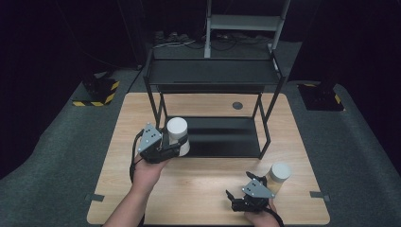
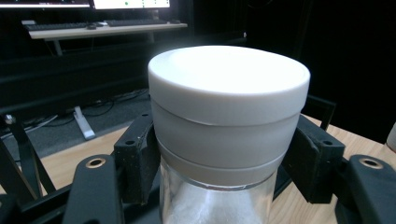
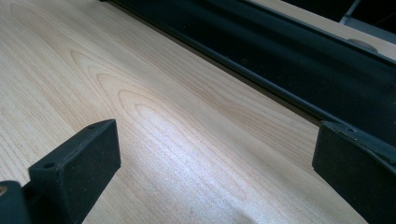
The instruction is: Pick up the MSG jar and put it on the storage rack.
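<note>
While left gripper [image 1: 182, 147] pinches jar [image 1: 177, 131] at shelf edge [image 1: 213, 156] | right gripper [image 1: 238, 197] spread, bare table [image 1: 198, 189] ahead

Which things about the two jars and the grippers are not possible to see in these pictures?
- Left jar: its bottom is cut off by the lower edge of the left gripper view; in the high view the left gripper covers its lower part.
- Right jar: too small in the high view to tell the contents.
- Right gripper: its jaws look small and dark in the high view.
</note>
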Demonstrator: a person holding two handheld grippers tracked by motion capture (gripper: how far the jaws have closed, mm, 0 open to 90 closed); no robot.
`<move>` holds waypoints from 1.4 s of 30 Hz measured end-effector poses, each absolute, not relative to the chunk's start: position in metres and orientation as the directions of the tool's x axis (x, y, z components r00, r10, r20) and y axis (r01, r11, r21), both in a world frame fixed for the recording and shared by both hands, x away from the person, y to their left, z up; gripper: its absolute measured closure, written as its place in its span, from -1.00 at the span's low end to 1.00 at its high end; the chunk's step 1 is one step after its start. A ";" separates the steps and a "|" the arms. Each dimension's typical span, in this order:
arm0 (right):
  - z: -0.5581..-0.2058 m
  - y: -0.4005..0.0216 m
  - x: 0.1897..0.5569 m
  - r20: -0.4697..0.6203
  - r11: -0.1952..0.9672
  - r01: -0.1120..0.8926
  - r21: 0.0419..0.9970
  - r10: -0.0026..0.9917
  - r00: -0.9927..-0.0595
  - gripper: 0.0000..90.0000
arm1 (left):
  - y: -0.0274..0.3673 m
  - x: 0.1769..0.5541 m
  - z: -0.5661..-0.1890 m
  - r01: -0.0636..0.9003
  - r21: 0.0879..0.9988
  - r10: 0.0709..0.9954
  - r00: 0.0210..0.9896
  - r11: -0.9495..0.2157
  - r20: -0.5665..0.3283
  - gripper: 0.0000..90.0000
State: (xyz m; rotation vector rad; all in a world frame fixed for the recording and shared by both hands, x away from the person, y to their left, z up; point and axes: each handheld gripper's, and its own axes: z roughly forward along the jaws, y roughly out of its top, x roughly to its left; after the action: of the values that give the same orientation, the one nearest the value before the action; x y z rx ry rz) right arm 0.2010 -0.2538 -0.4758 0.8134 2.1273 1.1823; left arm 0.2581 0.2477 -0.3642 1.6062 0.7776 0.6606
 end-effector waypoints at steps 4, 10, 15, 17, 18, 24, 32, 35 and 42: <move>-0.476 -0.254 0.201 -0.180 0.422 0.233 0.876 0.735 -0.654 -0.99 | 0.248 0.260 -0.355 0.121 0.987 0.786 0.618 -0.106 0.009 -0.23; -0.476 -0.255 0.201 -0.178 0.420 0.234 0.877 0.735 -0.655 -0.99 | 0.248 0.262 -0.343 0.111 0.989 0.789 0.615 -0.094 0.006 -0.23; -0.476 -0.255 0.202 -0.176 0.418 0.235 0.877 0.735 -0.654 -0.99 | 0.249 0.263 -0.334 0.102 0.990 0.794 0.608 -0.094 0.013 -0.23; -0.476 -0.255 0.202 -0.175 0.418 0.235 0.878 0.735 -0.655 -0.99 | 0.249 0.263 -0.332 0.099 0.991 0.794 0.608 -0.092 0.013 -0.23; -0.476 -0.255 0.202 -0.175 0.418 0.235 0.878 0.735 -0.655 -0.99 | 0.250 0.264 -0.330 0.098 0.991 0.794 0.608 -0.090 0.012 -0.23; -0.476 -0.255 0.202 -0.176 0.419 0.235 0.877 0.735 -0.655 -0.99 | 0.248 0.266 -0.321 0.087 0.993 0.796 0.605 -0.081 0.011 -0.23; -0.476 -0.255 0.202 -0.173 0.416 0.236 0.879 0.737 -0.654 -0.99 | 0.244 0.270 -0.308 0.070 0.995 0.797 0.604 -0.067 0.011 -0.23; -0.476 -0.256 0.202 -0.170 0.413 0.237 0.879 0.738 -0.654 -0.99 | 0.243 0.271 -0.304 0.065 0.996 0.798 0.602 -0.065 0.013 -0.23; -0.476 -0.256 0.202 -0.167 0.411 0.238 0.880 0.738 -0.654 -0.99 | 0.240 0.273 -0.292 0.037 0.998 0.798 0.603 -0.056 0.023 -0.23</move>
State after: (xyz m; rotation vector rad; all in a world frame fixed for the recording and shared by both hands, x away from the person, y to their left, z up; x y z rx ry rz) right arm 0.2021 -0.2562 -0.4761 0.8267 2.1240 1.1985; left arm 0.2728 0.2402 -0.2917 1.5161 0.7349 0.7212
